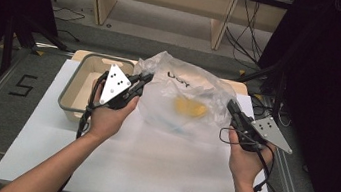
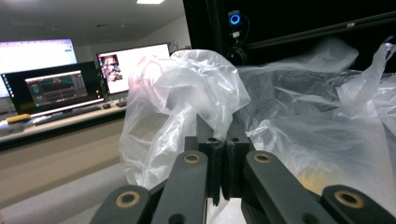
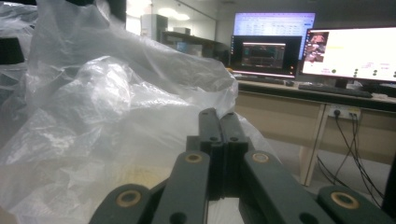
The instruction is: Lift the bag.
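- Clear, crinkled plastic bag (image 1: 182,103): stands puffed up near the middle of the white rectangular surface (image 1: 149,163), toward its far edge, held between the two grippers. Black lettering shows on its upper face.
- Yellow item (image 1: 191,108): lies inside the bag, blurred through the film; what it is cannot be told.
- Left gripper (image 1: 144,78): held in the person's left hand (image 1: 108,112), with a grey three-cornered plate on top. It meets the bag's left edge. In the left gripper view (image 2: 223,140) the two black jaws stand pressed together with a fold of the bag's film pinched between them, the film rising in a bunch above the tips.
- Right gripper (image 1: 231,106): held in the person's right hand (image 1: 245,159), at the bag's right edge. In the right gripper view (image 3: 219,122) its jaws are closed flat against each other, with the bag's film lying against the tips; a fold appears caught there.
- Grey, shallow rectangular plastic tray (image 1: 81,71): sits at the surface's far left corner, just beside the left gripper and behind the left hand.
- Lit computer monitors (image 3: 327,51): stand on a wooden desk in the background of both gripper views.
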The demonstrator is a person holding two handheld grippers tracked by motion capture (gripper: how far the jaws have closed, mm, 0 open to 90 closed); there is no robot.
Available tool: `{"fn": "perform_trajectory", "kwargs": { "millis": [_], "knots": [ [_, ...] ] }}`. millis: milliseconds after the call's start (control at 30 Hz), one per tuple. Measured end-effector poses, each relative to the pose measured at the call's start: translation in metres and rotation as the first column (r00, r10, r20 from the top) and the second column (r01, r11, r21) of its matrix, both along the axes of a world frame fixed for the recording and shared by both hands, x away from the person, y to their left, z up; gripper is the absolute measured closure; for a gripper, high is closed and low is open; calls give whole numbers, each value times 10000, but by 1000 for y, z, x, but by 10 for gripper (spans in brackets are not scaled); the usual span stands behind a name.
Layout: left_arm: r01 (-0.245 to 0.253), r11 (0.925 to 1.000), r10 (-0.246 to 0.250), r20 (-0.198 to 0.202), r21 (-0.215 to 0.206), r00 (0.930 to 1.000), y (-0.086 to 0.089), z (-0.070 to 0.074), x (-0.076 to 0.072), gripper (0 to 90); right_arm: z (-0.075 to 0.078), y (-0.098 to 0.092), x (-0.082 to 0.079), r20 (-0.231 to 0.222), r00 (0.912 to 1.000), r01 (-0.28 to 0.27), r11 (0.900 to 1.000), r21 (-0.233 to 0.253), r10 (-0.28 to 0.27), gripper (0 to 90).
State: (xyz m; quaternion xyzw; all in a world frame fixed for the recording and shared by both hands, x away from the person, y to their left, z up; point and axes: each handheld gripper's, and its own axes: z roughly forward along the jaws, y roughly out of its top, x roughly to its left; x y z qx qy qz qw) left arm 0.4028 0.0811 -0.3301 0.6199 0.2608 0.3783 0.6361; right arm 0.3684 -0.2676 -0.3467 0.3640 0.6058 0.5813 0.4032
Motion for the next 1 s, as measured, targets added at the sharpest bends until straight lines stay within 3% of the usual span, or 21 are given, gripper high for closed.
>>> {"fn": "perform_trajectory", "kwargs": {
  "millis": [500,833,1000],
  "knots": [
    [-264,9996,264,-176,-39,9995,-1,-5,12,883,-3,3,8,65,9991,418,9989,-195,-417,900],
    [-295,9994,300,-341,159,9990,-10,-11,20,884,-5,4,16,46,9980,631,9970,-449,-630,900],
    [-293,9993,301,-408,216,9987,-13,-13,22,884,-6,3,16,-88,9982,590,9975,-383,-593,799]
  ]
}}
